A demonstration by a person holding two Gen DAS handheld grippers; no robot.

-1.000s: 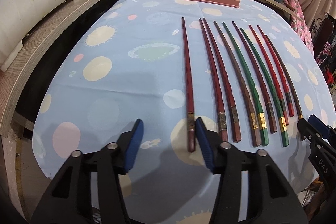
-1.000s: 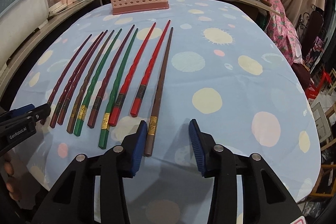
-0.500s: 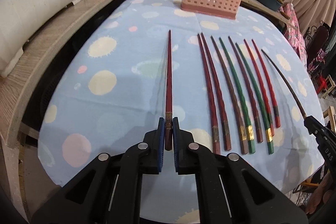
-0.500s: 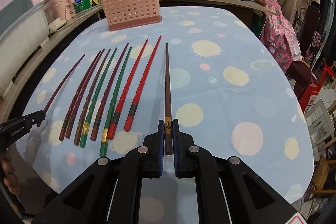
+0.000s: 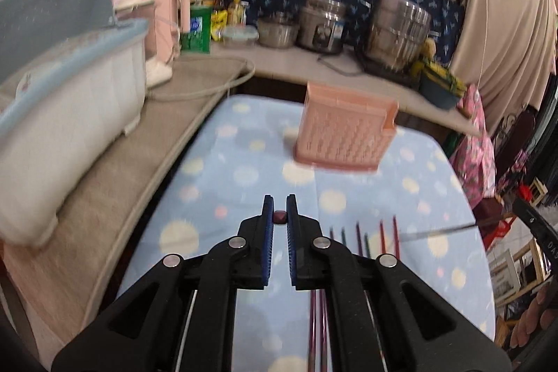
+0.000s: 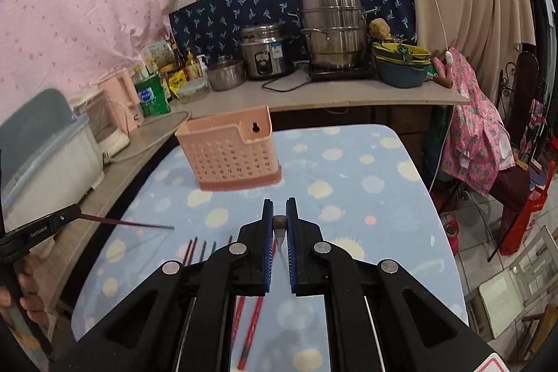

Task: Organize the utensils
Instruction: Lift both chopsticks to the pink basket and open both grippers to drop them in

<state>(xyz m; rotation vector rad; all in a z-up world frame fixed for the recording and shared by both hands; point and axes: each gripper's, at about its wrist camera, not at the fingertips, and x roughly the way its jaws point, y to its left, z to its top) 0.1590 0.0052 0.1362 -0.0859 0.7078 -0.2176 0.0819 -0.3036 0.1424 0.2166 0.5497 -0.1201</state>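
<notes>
My left gripper (image 5: 279, 215) is shut on a dark red chopstick (image 5: 279, 217), seen end-on, lifted above the table. My right gripper (image 6: 279, 221) is shut on a brown chopstick (image 6: 279, 222), also raised. The left gripper's chopstick shows in the right wrist view (image 6: 129, 224); the right one's shows in the left wrist view (image 5: 436, 230). Several red, green and brown chopsticks (image 5: 359, 237) lie side by side on the spotted blue tablecloth (image 5: 366, 197). The pink perforated utensil basket (image 5: 343, 131) stands at the table's far end, ahead of both grippers, also in the right wrist view (image 6: 232, 152).
A wooden counter (image 6: 348, 93) wraps the far and left sides with steel pots (image 6: 333, 30), a rice cooker (image 6: 266, 51), bottles and a white-blue bin (image 5: 62, 114). A chair draped in pink cloth (image 6: 477, 142) stands right of the table.
Both grippers have lifted their chopsticks off the cloth and tilted up, so each chopstick now points forward toward the pink basket. The view now takes in the counter and wall.
</notes>
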